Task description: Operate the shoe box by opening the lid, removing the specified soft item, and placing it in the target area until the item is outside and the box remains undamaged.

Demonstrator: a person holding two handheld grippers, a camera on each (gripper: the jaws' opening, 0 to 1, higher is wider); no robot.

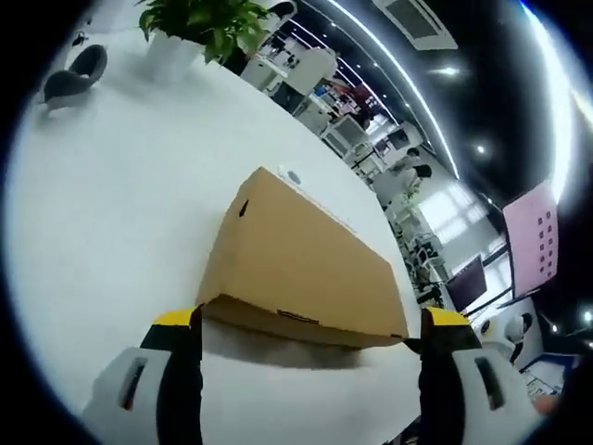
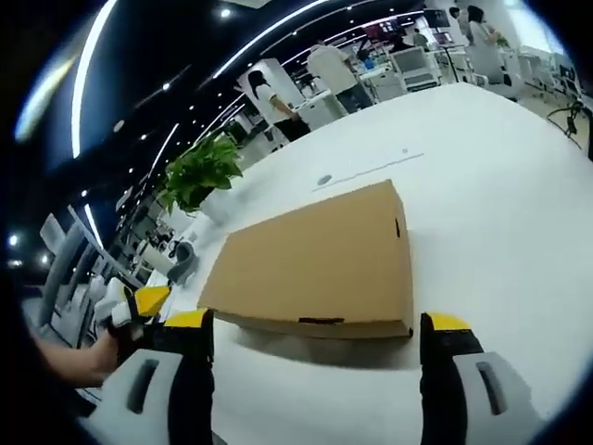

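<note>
Left hand-held gripper (image 1: pixel 310 324): jaws spread wide apart, empty, one yellow-tipped finger (image 1: pixel 176 320) at either end of the near edge of the shoe box (image 1: pixel 301 264). Right hand-held gripper (image 2: pixel 315 329): jaws likewise apart and empty, flanking the same box (image 2: pixel 315 264) from its opposite long side. Brown cardboard box lies flat on the white surface (image 1: pixel 111 232), lid down. Potted green plant (image 2: pixel 199 176) stands behind it; a grey object (image 1: pixel 69 79) rests farther off. Left gripper's yellow tip (image 2: pixel 144 301) enters the right gripper view.
</note>
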